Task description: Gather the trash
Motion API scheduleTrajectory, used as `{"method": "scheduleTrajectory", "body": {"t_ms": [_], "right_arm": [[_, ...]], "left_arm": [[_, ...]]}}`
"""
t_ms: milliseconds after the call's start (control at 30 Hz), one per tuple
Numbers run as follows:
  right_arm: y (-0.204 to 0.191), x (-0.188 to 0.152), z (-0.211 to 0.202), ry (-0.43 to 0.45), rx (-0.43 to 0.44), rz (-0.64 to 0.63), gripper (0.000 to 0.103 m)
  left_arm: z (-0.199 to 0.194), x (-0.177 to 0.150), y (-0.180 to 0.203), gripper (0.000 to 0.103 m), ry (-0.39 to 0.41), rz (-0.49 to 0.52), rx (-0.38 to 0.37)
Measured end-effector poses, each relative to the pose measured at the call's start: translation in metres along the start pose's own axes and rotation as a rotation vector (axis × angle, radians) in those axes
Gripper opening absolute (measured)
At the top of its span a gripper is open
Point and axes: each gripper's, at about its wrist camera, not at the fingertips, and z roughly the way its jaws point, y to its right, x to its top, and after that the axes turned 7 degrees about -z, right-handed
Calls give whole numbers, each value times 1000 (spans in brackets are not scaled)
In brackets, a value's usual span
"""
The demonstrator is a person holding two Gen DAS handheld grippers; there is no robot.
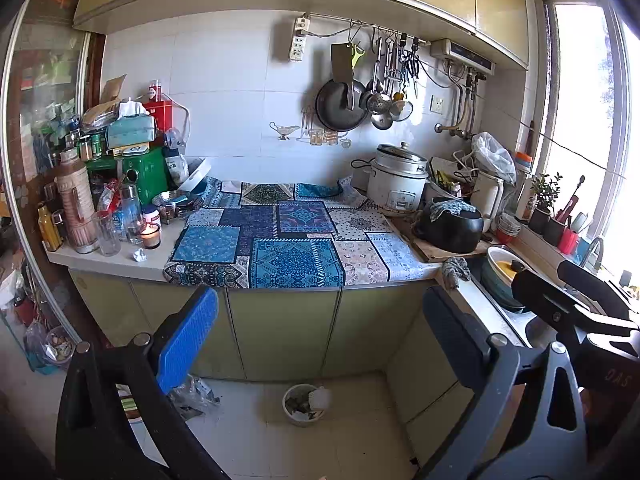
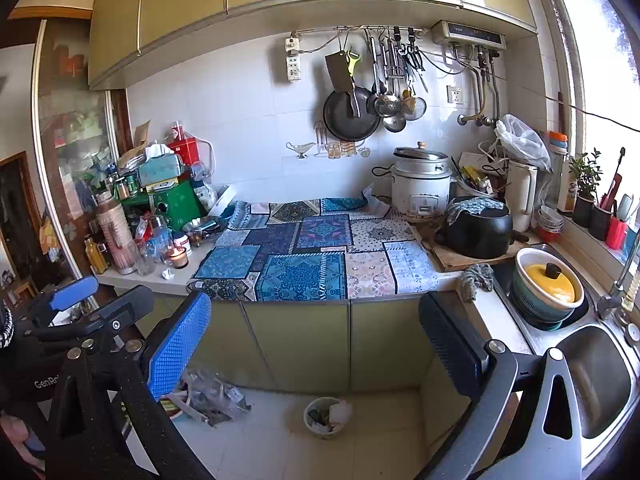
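A small crumpled white wad lies on the counter's left front, next to a lit candle; it also shows in the right wrist view. A small round trash bin with scraps stands on the floor below the counter, also in the right wrist view. My left gripper is open and empty, held in front of the cabinet doors. My right gripper is open and empty at a similar height, to the right of the left one.
A patchwork blue cloth covers the counter middle. Bottles, jars and boxes crowd the left end. A rice cooker and black pot stand right. A sink and a yellow-lidded bowl lie far right. A plastic bag lies on the floor.
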Motion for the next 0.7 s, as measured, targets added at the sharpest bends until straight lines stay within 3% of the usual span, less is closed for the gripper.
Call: {"method": "scheduleTrajectory", "body": {"t_ms": [700], "right_arm": [[1, 11, 10, -4, 17, 9, 103]], "left_arm": [[12, 2, 5, 103, 4, -15, 21]]}}
